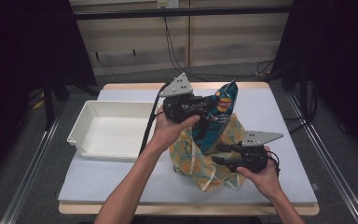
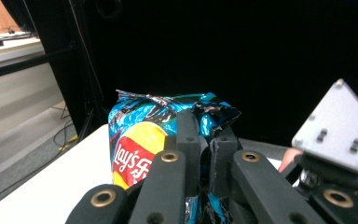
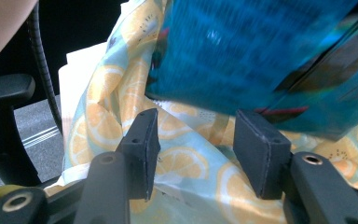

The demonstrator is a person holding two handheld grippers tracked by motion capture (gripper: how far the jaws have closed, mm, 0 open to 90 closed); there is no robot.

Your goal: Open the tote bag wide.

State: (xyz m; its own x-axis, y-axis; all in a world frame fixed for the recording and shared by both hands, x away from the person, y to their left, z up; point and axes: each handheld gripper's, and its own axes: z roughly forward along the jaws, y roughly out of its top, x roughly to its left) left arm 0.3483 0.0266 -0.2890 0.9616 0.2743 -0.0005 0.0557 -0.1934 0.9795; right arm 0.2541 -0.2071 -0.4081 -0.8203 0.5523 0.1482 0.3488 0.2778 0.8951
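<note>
A blue Lay's chip bag stands tilted, its lower end down among the folds of a lemon-print cloth bag on the table. My left gripper is shut on the chip bag's crimped upper edge; in the left gripper view its fingertips pinch the foil of the chip bag. My right gripper sits low at the cloth bag's right side. In the right gripper view that gripper is open over the cloth bag, with the blurred chip bag above.
A white plastic tray lies at the table's left. The table's grey mat has free room at the right and front. The right gripper's grey plate shows close beside the left gripper. Dark curtains and cables stand beyond the table.
</note>
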